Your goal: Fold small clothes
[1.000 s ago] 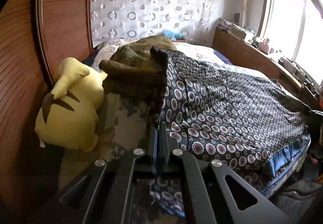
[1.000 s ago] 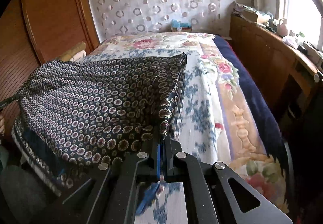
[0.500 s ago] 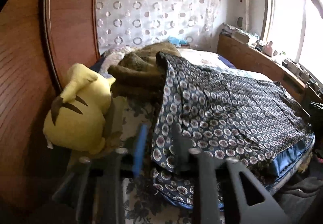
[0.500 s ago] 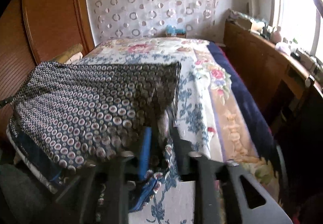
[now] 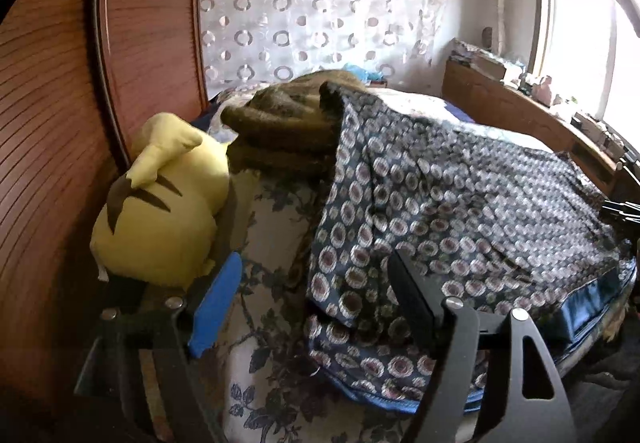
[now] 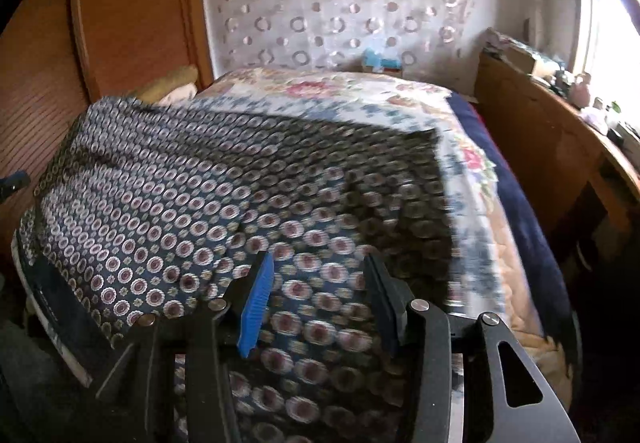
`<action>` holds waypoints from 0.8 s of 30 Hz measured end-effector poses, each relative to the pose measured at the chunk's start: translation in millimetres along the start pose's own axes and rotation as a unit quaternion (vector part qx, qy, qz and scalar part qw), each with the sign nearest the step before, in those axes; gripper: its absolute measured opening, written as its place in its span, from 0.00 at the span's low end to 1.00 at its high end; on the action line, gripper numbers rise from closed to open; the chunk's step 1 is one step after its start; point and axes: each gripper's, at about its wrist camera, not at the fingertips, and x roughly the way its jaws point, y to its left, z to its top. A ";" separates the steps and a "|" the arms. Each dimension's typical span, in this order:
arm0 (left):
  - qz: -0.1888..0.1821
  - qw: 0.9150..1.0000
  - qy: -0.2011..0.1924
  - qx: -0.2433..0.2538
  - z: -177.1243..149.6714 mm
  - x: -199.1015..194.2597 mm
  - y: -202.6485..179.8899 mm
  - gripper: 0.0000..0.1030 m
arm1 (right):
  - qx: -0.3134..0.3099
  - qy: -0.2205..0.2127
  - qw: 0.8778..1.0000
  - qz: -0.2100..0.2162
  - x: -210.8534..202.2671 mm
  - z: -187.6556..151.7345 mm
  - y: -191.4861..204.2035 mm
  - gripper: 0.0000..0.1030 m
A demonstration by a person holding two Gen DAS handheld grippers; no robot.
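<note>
Currently the patterned garment (image 6: 224,195) lies spread flat on the floral bedspread (image 6: 400,91), just beside the yellow plush toy (image 5: 160,211) and overlapping the brown blanket (image 5: 288,123). Left gripper (image 5: 316,295) gapes wide, holding nothing, its dark finger over the garment's near corner. Right gripper (image 6: 320,295) likewise gapes over the cloth, empty. Judged step: between folds. Next move likely calls for regrasping an edge. No containers visible.

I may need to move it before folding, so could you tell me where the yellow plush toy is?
In the left wrist view, the yellow plush toy lies at left against the wooden headboard, beside the brown blanket.
</note>
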 end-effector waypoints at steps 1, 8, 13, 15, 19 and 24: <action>0.000 1.000 0.004 -0.004 -3.1 1.2 1.8 0.74 | -0.002 0.003 1.000 0.004 6.3 0.9 3.4 0.47; -0.001 1.000 0.025 -0.010 -16.1 10.3 5.0 0.74 | -0.024 0.026 0.999 0.022 39.5 3.8 28.4 0.47; -0.003 0.999 0.033 -0.015 -19.5 15.5 5.2 0.72 | -0.033 0.037 0.999 0.017 55.8 5.5 35.3 0.47; -0.008 0.999 0.034 -0.015 -20.4 16.0 4.7 0.66 | -0.034 0.040 0.999 0.014 58.6 2.8 40.2 0.47; -0.013 0.999 0.037 -0.012 -21.1 16.8 1.5 0.58 | -0.039 0.040 0.998 0.012 57.7 -8.0 49.1 0.49; -0.013 0.999 0.039 -0.012 -20.3 18.2 -0.9 0.58 | -0.039 0.031 0.999 0.015 51.4 -21.7 53.3 0.58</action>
